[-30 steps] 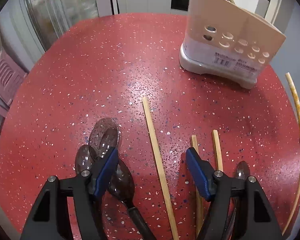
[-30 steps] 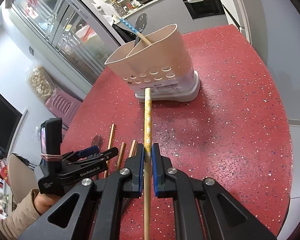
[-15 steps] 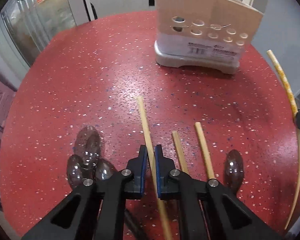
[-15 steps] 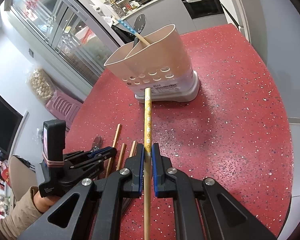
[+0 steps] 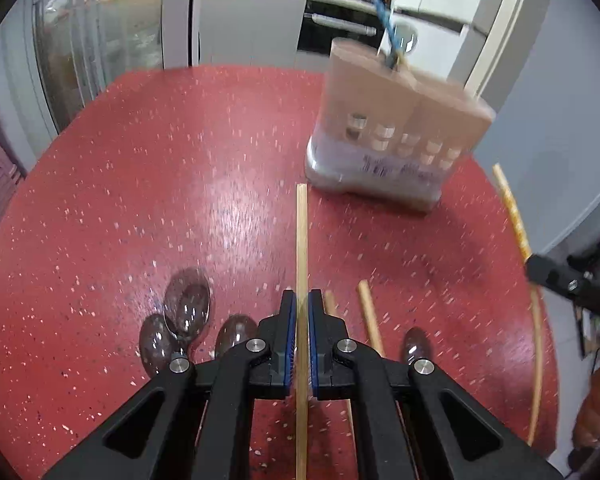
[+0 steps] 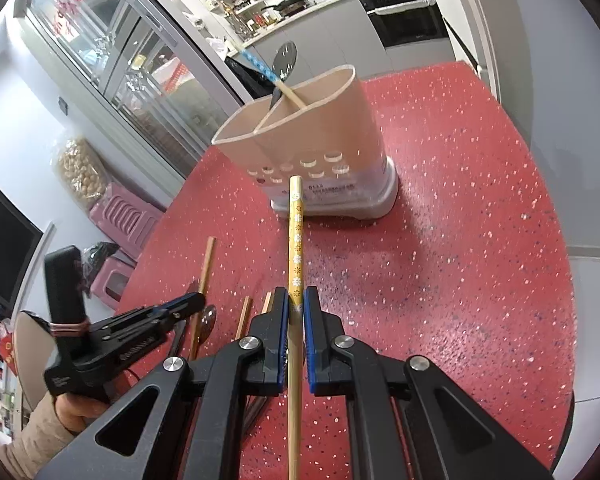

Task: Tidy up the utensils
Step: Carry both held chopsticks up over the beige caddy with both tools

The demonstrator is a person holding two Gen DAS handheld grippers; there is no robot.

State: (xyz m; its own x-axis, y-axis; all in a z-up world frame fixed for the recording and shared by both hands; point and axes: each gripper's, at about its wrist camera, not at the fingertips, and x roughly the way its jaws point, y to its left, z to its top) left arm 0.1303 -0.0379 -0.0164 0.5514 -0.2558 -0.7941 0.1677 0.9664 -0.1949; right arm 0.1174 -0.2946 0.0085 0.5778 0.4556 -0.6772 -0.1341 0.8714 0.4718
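Left wrist view: left gripper (image 5: 299,314) clamped on a plain wooden chopstick (image 5: 301,240), lifted toward the beige utensil holder (image 5: 400,128). Right gripper (image 6: 296,308) clamped on a flower-patterned chopstick (image 6: 296,240). Already in holder: one spoon (image 6: 285,60), one blue-patterned chopstick (image 6: 260,65). Left on the red table (image 5: 140,160): four spoons (image 5: 188,300), two chopsticks (image 5: 370,320).

Holder (image 5: 396,136) ahead-right of the left jaws was motion-blurred, label unreadable. Plain chopstick (image 5: 301,264) betw. those jaws ran off the bottom edge; spoon handles (image 5: 180,344) hid under the gripper body. Patterned chopstick (image 6: 296,248) betw. the right jaws was cut off at bottom too.
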